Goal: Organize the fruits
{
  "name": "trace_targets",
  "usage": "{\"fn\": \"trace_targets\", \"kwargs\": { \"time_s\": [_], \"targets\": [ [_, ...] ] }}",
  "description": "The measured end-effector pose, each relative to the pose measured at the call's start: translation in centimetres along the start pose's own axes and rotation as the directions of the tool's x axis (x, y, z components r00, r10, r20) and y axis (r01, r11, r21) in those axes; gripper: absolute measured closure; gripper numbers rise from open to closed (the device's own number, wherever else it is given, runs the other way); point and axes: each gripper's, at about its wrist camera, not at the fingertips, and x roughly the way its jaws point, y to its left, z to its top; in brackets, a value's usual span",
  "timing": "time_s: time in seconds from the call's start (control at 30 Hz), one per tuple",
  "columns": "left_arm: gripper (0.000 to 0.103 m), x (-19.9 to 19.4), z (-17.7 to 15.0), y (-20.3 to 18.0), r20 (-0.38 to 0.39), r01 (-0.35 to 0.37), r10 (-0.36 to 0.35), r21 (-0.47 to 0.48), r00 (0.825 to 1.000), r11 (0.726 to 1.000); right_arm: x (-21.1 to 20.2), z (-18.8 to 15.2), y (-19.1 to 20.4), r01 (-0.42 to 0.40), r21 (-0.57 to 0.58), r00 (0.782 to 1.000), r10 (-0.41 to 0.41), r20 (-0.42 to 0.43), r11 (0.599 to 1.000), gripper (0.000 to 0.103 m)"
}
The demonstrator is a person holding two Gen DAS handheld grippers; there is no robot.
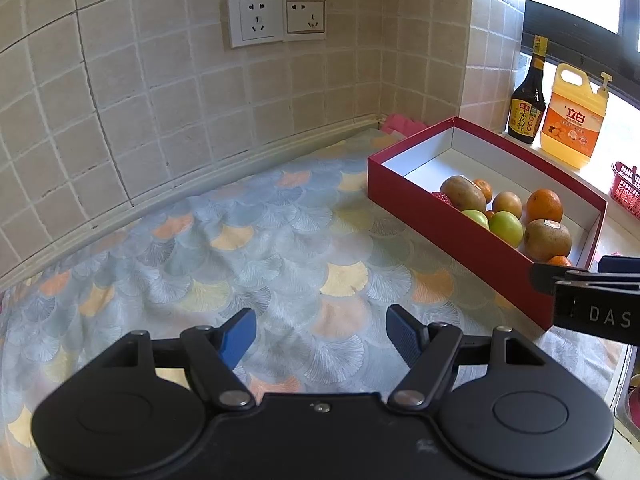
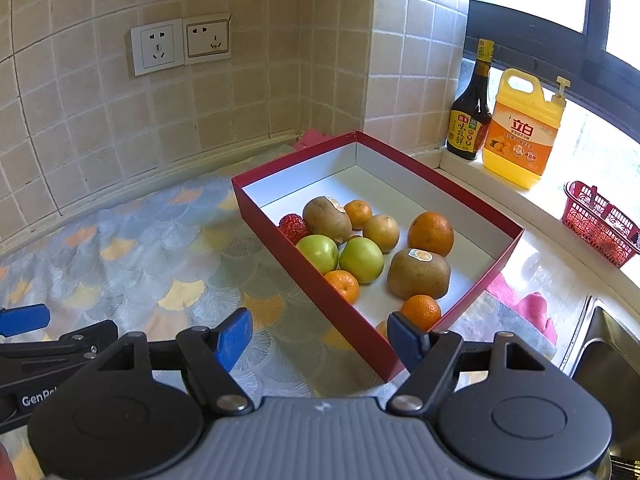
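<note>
A red box [image 2: 260,216] with a white inside stands on the patterned cloth; it also shows in the left wrist view [image 1: 404,200]. It holds several fruits: two green apples [image 2: 361,259], kiwis [image 2: 418,274], a large orange [image 2: 431,233], small mandarins [image 2: 421,311] and a red strawberry [image 2: 293,227]. My left gripper [image 1: 320,334] is open and empty above the cloth, left of the box. My right gripper [image 2: 320,336] is open and empty over the box's near corner. Each gripper's side shows in the other's view.
A patterned cloth [image 1: 240,248] covers the counter below tiled walls with sockets [image 1: 276,20]. On the window sill stand a dark sauce bottle [image 2: 472,116], a yellow detergent jug [image 2: 522,132] and a small red basket [image 2: 600,220]. A pink rag [image 2: 520,300] and a sink [image 2: 608,356] lie right.
</note>
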Motion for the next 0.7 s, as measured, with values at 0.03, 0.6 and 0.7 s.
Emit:
{"fn": "trace_targets", "kwargs": {
  "time_s": [0.03, 0.6, 0.7],
  "targets": [
    [0.018, 0.1, 0.0, 0.1, -0.001, 0.001, -0.001, 0.002, 1.0, 1.0, 0.0, 0.0, 0.0, 0.0, 0.001, 1.0, 0.0, 0.0, 1.0, 0.027],
    [0.018, 0.7, 0.3, 1.2, -0.008, 0.003, -0.003, -0.003, 1.0, 1.0, 0.5, 0.3, 0.9, -0.001, -0.006, 1.0, 0.001, -0.005, 1.0, 0.027],
    [0.018, 0.8, 0.4, 1.4, -0.01, 0.003, -0.003, -0.009, 1.0, 1.0, 0.8, 0.4, 1.2, -0.004, -0.01, 1.0, 0.004, -0.008, 1.0, 0.027]
  ]
}}
